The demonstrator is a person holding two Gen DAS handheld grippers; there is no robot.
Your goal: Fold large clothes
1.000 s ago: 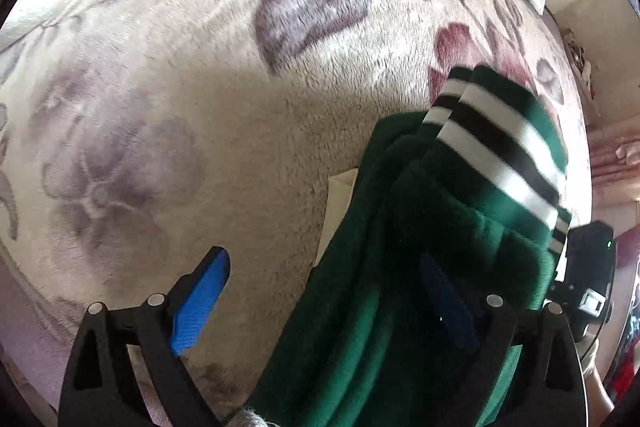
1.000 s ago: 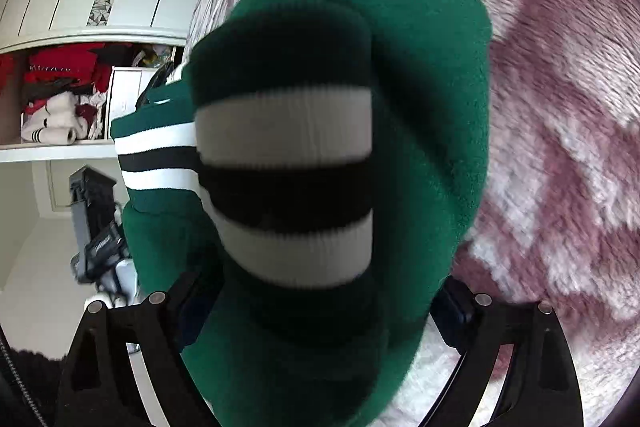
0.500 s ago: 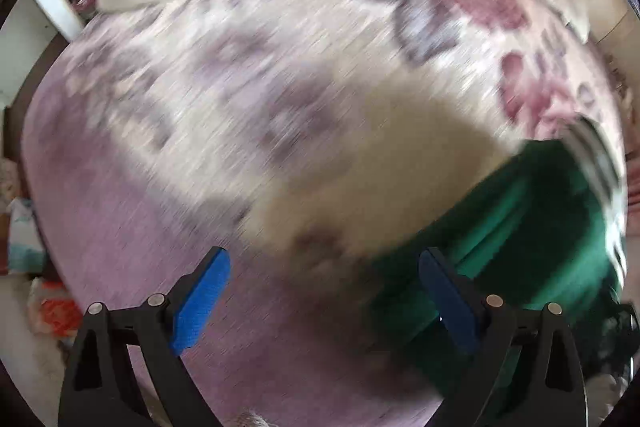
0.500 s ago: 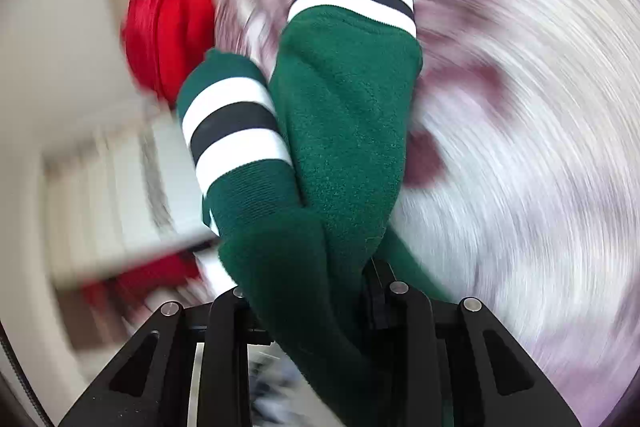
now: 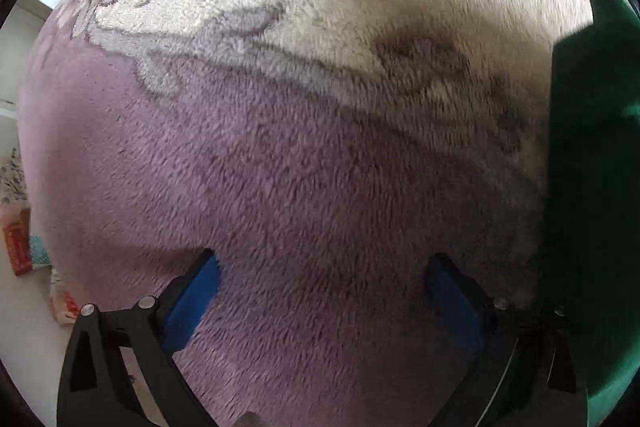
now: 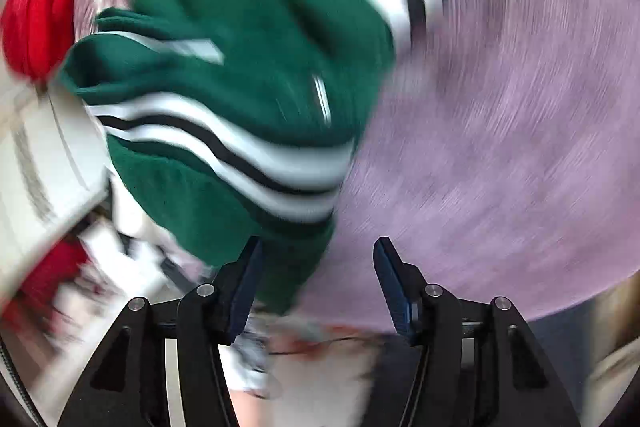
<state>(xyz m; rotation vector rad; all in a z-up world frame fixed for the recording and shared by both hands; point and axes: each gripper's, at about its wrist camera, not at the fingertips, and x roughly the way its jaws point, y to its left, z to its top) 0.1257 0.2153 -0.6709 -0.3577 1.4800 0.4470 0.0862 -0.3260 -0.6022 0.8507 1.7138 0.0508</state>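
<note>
A bunched green garment (image 6: pixel 248 79) with white and black striped cuffs lies on the fluffy floral blanket (image 6: pixel 520 107), blurred, in the right wrist view. My right gripper (image 6: pixel 318 267) is open and empty; the garment's lower edge lies just ahead of and beside its left finger. My left gripper (image 5: pixel 320 283) is open and empty over the bare purple part of the blanket (image 5: pixel 280 167). The green garment (image 5: pixel 592 167) shows at the right edge of the left wrist view, beside the right finger.
A red garment (image 6: pixel 36 15) lies on the blanket beyond the green one. White wardrobe furniture (image 6: pixel 44 179) stands at the left. The blanket's edge and floor with small packets (image 5: pixel 20 247) show at the left of the left wrist view.
My right gripper has opened and let go of the green garment, which now lies on the blanket. My left gripper has swung left, away from the garment, and stayed open.
</note>
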